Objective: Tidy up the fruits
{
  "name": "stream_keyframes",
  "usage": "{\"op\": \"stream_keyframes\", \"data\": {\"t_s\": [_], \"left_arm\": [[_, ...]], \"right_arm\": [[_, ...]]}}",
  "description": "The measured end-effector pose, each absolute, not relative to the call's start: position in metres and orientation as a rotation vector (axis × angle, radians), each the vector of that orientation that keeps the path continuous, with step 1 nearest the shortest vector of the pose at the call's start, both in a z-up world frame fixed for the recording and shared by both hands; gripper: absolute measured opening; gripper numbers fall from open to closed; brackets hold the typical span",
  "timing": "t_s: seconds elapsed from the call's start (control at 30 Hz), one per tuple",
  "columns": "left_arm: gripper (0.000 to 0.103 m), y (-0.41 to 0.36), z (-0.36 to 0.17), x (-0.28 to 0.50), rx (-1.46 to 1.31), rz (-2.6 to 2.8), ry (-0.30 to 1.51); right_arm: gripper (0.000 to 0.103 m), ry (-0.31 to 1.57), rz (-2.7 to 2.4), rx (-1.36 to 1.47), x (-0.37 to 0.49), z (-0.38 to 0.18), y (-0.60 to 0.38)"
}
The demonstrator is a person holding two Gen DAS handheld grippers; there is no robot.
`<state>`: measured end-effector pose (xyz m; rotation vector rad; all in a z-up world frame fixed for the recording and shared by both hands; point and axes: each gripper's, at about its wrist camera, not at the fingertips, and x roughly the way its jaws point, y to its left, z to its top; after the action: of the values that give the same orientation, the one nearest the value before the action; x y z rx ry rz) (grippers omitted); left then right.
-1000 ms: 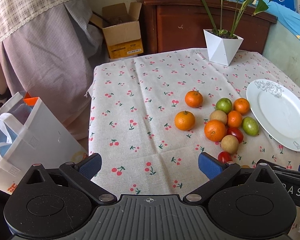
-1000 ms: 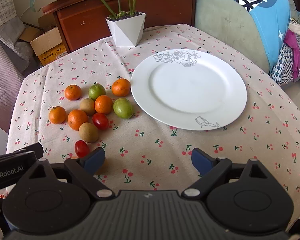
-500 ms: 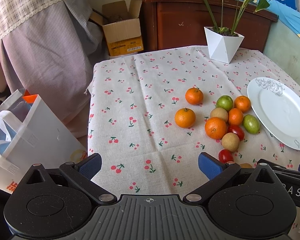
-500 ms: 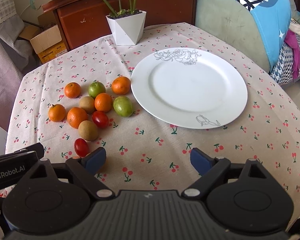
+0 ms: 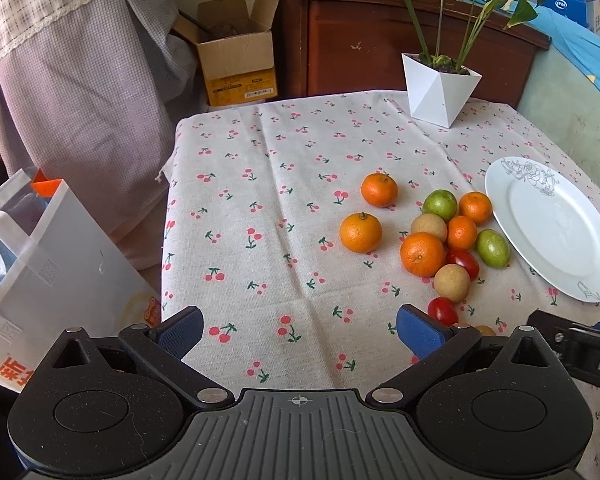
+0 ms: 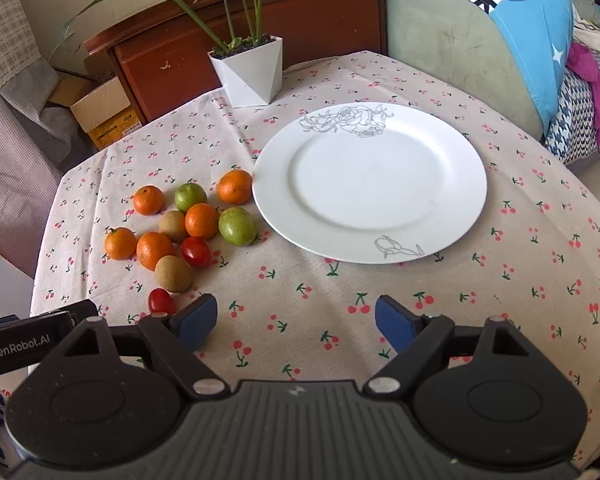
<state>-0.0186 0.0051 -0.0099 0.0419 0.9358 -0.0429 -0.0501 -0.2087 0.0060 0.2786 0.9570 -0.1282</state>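
A cluster of fruit lies on the cherry-print tablecloth: several oranges (image 5: pixel 361 232) (image 6: pixel 201 221), two green fruits (image 6: pixel 237 226), two brown fruits (image 6: pixel 173 274) and two red tomatoes (image 6: pixel 161 301). An empty white plate (image 6: pixel 370 184) (image 5: pixel 556 228) lies just right of the cluster. My left gripper (image 5: pixel 300 330) is open and empty, above the cloth near the front edge, left of the fruit. My right gripper (image 6: pixel 296 322) is open and empty, in front of the plate, with the near tomato by its left finger.
A white faceted plant pot (image 6: pixel 249 72) (image 5: pixel 440 92) stands at the table's far edge. A wooden cabinet (image 5: pixel 400 40) and a cardboard box (image 5: pixel 236 64) are behind. A white shopping bag (image 5: pixel 48 276) stands left of the table. A sofa (image 6: pixel 480 40) is at the right.
Both views have shifted slightly: the table, fruit and plate sit a little higher and farther in the frames. Both grippers stay open. No fruit has moved.
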Motion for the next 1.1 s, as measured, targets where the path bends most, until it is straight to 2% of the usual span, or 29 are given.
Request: {"op": "stream_keyframes", "data": {"t_s": [0.17,0.53,0.77,0.93,1.1], "left_arm": [[0.103,0.014,-0.009,-0.018,0.019,-0.025,0.937],[0.103,0.019,-0.009,-0.018,-0.007,-0.023,0.924],[0.102,0.021,-0.013,-0.017,-0.006,-0.025,0.931],[0.102,0.022,-0.017,-0.017,-0.022,-0.034,0.938],[0.102,0.017,-0.022,-0.017,-0.018,-0.062,0.956]], "right_arm": [[0.08,0.932,-0.115,0.298,-0.06,0.007,-0.22],[0.051,0.921,0.124,0.324,-0.063,-0.008,-0.186],[0.042,0.904,0.163,0.299,-0.059,-0.014,-0.17],[0.027,0.895,0.163,0.256,-0.056,-0.019,-0.161],[0.027,0.888,0.16,0.242,-0.059,-0.017,-0.163]]}}
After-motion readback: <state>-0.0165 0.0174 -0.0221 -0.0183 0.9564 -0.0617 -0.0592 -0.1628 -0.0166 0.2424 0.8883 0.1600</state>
